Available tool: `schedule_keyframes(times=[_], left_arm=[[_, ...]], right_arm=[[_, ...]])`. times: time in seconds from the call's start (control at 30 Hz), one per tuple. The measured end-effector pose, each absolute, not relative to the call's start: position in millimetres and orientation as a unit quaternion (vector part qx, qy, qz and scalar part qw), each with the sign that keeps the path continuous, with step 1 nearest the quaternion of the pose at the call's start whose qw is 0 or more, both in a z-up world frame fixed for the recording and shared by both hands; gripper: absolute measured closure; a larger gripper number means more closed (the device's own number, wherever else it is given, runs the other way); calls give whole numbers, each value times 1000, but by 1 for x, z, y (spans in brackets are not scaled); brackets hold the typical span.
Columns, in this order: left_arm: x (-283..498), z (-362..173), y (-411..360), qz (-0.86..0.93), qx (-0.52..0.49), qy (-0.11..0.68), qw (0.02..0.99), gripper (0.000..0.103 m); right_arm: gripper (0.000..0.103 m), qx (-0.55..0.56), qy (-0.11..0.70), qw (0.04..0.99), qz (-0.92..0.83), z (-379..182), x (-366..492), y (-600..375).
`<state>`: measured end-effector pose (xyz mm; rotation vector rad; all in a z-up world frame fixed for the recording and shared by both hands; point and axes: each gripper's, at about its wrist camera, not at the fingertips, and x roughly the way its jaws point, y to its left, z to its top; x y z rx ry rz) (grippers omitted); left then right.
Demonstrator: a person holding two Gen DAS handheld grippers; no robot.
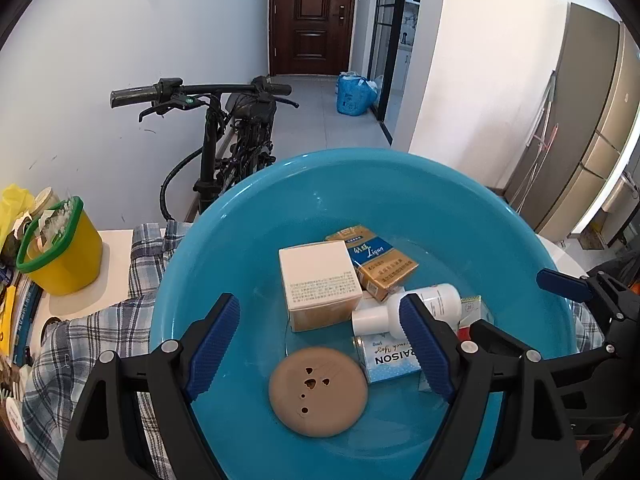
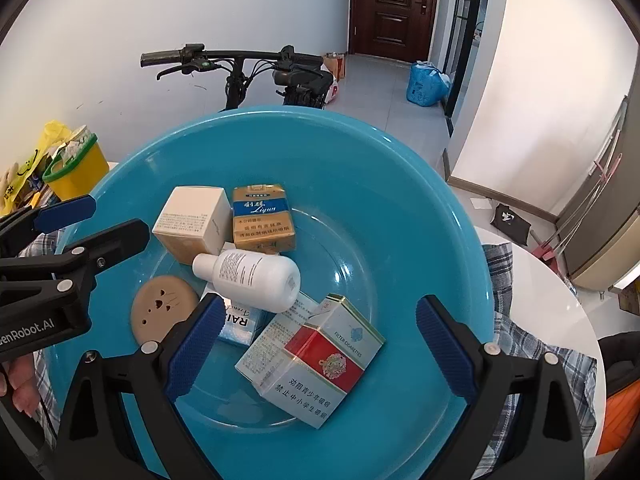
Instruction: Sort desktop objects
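In the basin: bottle lies before two boxes, disc left, carton nearest

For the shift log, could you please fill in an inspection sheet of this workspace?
Surface: white table under a plaid cloth.
Job's things: blue basin holding white box, gold Liqun pack, white bottle, red-and-white cigarette pack, Raison pack, tan round disc.
Clutter: yellow bin.
Grippers: left gripper and right gripper open, empty.
Cables: nothing seen.
Surroundings: bicycle, door.
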<state>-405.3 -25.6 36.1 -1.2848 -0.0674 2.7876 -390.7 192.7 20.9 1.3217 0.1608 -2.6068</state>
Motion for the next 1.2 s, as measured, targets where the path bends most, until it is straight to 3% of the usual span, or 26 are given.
schedule_keyframes(times=[0.53,0.83,0.9,1.2], left_arm=[[-371,86,-29,961,-277,-9,24,19],[-348,111,-26,978,-203,-18,42,13],[-343,115,-27,982,-186,-23,34,0],[-317,134,-40,993,-103,-46,22,0]], right_arm=[[8,371,15,99,-923,67,-371,208],[6,321,-5,98,-942,91,-355,216],[1,296,-8,102,-950,98,-348,217],[1,186,-39,107,-976,127,-322,231]])
